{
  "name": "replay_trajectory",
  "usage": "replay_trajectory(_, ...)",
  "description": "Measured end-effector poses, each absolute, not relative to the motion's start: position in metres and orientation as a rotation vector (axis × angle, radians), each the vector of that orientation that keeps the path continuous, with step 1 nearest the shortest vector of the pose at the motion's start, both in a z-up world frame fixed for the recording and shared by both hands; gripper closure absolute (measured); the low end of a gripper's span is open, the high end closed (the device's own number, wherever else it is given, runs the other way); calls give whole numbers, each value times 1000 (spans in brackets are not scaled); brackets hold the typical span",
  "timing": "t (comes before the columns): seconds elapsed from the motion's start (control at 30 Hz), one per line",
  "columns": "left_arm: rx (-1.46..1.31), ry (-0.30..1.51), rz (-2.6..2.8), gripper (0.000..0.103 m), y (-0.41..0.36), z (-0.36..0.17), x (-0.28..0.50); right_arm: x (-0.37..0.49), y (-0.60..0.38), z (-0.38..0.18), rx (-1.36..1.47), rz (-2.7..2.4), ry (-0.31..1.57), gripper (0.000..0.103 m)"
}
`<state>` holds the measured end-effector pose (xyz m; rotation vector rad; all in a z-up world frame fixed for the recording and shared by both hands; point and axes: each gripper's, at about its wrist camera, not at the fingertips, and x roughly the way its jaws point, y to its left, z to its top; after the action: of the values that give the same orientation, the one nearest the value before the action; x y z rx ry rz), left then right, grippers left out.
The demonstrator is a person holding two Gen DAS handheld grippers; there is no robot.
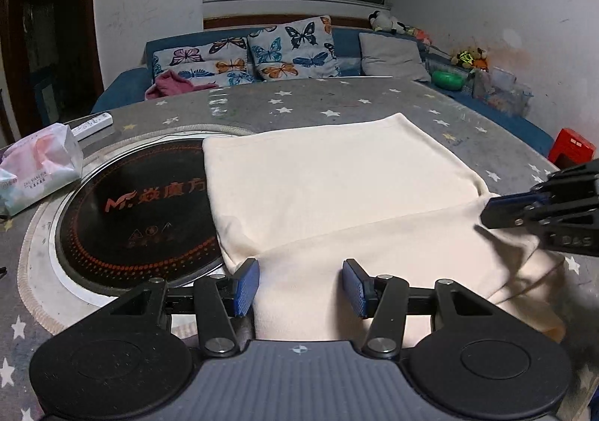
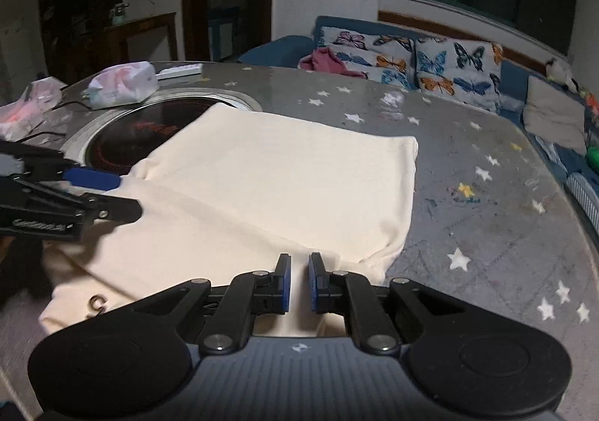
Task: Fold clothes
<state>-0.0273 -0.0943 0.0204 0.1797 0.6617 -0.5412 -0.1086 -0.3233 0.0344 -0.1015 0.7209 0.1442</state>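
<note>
Lay flat on the star-print table (image 2: pixel 468 158) as 1 cream garment (image 1: pixel 337 188), partly folded, its near layer overlapping the far one along a diagonal crease, 1 far corner covering the black cooktop (image 1: pixel 142 211).

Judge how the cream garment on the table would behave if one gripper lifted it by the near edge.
The cream garment would probably droop and unfold: it lies in soft layers with rounded fold lines, not crisp creases. It looks light and thin, as edges sag flat onto the table. It may drag rather than slide cleanly, since part rests on the round cooktop and part on the patterned cover.
</note>
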Motion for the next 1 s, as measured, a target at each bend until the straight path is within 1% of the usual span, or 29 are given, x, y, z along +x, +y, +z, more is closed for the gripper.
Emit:
replay_trajectory(0.1, 200, 647, -556, 50, -93, 22, -36, -122, -323, 39, -103, 180, 726, 94)
replay_trajectory(0.2, 252, 637, -571, 50, -96, 20, -47, -132, -326, 33, -103, 189, 756, 94)
replay_trajectory(0.37, 320, 602, -588, 50, -99, 20, -65, -146, -323, 36, -117, 179, 722, 94)
replay_trajectory(0.57, 332, 611, -589, 50, -96, 20, -73, -149, -322, 32, -105, 187, 729, 93)
replay_trajectory(0.63, 339, 600, -616, 48, -91, 25, -82, -152, -324, 37, -90, 188, 724, 89)
replay_trajectory(0.7, 373, 579, -654, 46, -89, 25, -96, -156, -326, 41, -90, 191, 721, 88)
replay_trajectory(0.77, 407, 558, -692, 42, -86, 25, -111, -161, -327, 43, -101, 192, 722, 87)
replay_trajectory(0.83, 441, 536, -731, 35, -84, 25, -125, -164, -328, 44, -102, 195, 728, 80)
replay_trajectory(0.93, 501, 501, -764, 34, -86, 20, -141, -171, -329, 43, -121, 197, 736, 72)
replay_trajectory(1.0, 540, 490, -768, 34, -92, 13, -144, -176, -328, 42, -141, 200, 741, 70)
